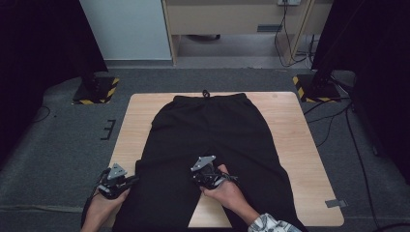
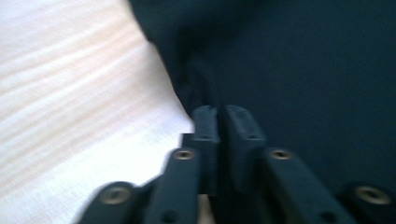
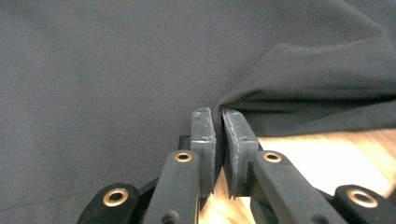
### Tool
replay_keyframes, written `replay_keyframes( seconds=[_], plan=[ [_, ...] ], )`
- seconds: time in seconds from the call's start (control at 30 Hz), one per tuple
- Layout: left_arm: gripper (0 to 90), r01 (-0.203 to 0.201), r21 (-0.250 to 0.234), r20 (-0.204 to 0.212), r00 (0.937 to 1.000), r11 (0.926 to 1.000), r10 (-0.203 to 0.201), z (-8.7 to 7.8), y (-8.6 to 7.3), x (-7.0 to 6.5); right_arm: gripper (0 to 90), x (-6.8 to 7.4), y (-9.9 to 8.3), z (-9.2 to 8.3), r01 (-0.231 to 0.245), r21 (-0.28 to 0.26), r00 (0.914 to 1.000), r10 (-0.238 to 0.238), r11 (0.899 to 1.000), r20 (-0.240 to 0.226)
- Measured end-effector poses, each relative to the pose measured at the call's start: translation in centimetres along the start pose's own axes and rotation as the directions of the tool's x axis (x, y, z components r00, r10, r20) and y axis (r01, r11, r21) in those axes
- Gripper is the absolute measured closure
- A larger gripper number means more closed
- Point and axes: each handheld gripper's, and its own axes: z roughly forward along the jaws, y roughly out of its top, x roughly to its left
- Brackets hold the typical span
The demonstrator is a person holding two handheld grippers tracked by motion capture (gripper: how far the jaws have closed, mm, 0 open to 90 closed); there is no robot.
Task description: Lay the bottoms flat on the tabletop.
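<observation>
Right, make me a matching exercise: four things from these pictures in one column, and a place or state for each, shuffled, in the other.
Things:
1. left gripper
2. right gripper
3. black trousers
4. drawstring

Places or states:
A. spread flat on the wooden table
B. at the waistband, by the table's far edge
C. pinching the outer edge of the left-hand leg
D. pinching the inner edge of a leg, between the two legs

Pairs: 1-C, 2-D, 3-A, 4-B
</observation>
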Motion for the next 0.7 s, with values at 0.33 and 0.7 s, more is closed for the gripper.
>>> replay_keyframes(
  seconds=[0.33,0.7],
  plan=[
    [88.3,-0.051,0.065,0.030,0.9983,0.9965,0.050,-1.3,-0.6,-1.4,84.6,0.2,-0.8,-0.6,-0.003,-0.007,0.9995,0.003,1.000,-0.032],
    [64.4,-0.092,0.009,0.019,0.9956,0.9957,0.092,-1.7,1.4,-1.0,68.7,0.1,-2.0,-2.5,-0.017,-0.019,0.9997,0.016,1.000,-0.016]
  ],
)
